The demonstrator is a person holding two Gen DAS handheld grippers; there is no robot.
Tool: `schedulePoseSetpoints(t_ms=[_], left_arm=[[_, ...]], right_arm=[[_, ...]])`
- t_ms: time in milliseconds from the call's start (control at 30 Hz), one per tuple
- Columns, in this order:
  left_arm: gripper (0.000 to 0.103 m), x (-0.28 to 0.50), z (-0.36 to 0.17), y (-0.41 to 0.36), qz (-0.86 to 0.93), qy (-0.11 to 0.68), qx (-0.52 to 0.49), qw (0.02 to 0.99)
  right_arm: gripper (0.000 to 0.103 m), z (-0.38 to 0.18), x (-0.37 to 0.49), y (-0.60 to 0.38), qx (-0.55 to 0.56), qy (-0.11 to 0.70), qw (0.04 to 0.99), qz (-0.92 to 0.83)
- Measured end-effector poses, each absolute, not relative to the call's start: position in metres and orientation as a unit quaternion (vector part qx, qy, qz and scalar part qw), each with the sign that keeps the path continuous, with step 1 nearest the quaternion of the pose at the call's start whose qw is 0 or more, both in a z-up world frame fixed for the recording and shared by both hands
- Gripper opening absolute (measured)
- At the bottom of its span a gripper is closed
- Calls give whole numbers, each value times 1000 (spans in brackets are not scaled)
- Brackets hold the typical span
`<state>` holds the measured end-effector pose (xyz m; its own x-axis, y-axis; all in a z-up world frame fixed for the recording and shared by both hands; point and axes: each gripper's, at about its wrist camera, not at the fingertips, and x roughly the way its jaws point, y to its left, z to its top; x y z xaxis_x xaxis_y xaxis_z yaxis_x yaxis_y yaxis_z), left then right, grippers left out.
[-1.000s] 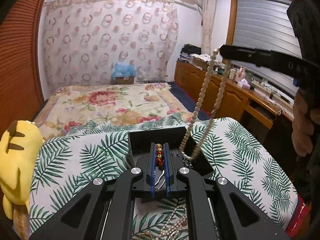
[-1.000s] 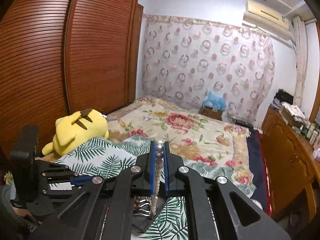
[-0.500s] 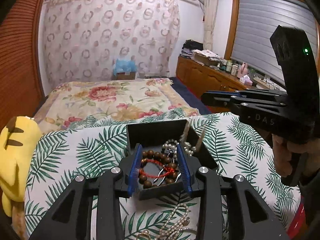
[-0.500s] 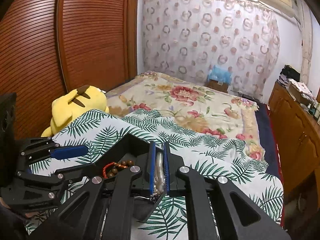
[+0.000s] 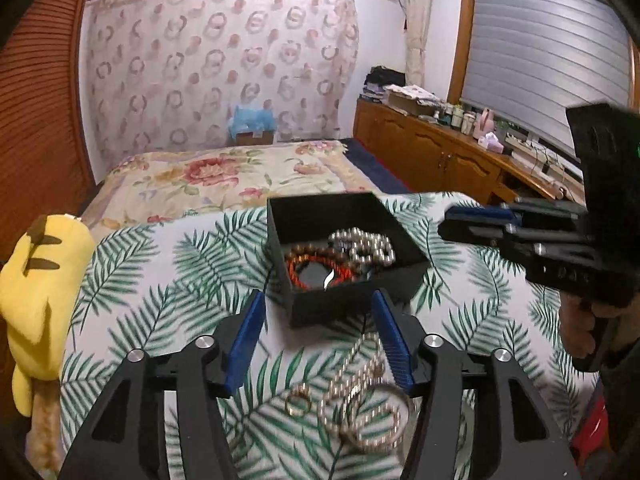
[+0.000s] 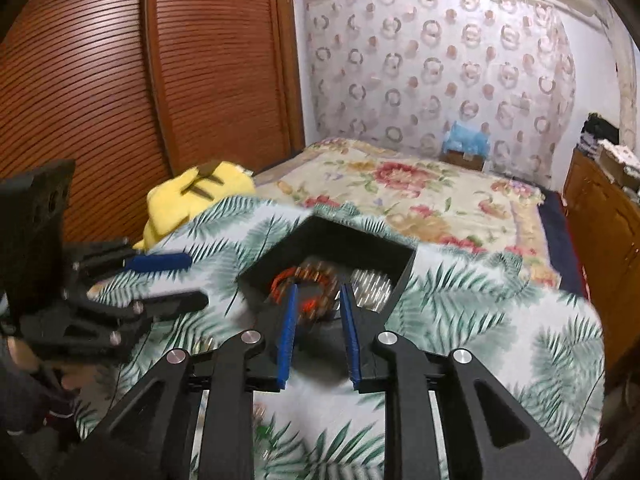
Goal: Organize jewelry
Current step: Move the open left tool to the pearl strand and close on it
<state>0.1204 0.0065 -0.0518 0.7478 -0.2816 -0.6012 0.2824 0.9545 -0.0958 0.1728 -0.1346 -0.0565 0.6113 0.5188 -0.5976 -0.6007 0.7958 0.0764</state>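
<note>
A black jewelry box (image 5: 344, 256) sits mid-worktop on a palm-leaf cloth (image 5: 160, 280), margins free on every side. Both the left gripper (image 5: 320, 332) and right gripper (image 6: 320, 320) now hang with jaws released, the pearl necklace (image 5: 364, 246) dropped beside a beaded bracelet (image 5: 316, 264) inside. Loose chains (image 5: 360, 404) lie before the box; a yellow plush (image 5: 36, 292) flanks the edge
</note>
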Motion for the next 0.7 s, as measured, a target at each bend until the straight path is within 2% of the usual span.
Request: schedulePoseSetpoints(t_ms=[433,533,633,700], left_arm=[[57,83,-72,31,-132,337,-17,932],[53,79,-78,33,-132,345,-18,929],[41,79,-83,35,-135,353,-26,925],[37,81,-87,33,-141,361,-30,921]], right_arm=[[24,-115,108,-126,-64,360,872,324],[24,-121,100,-125,-68,367,870,323],[24,-124,95,-127,-67,371,869,321],[24,-127,94,-128,-66,374,868,319]])
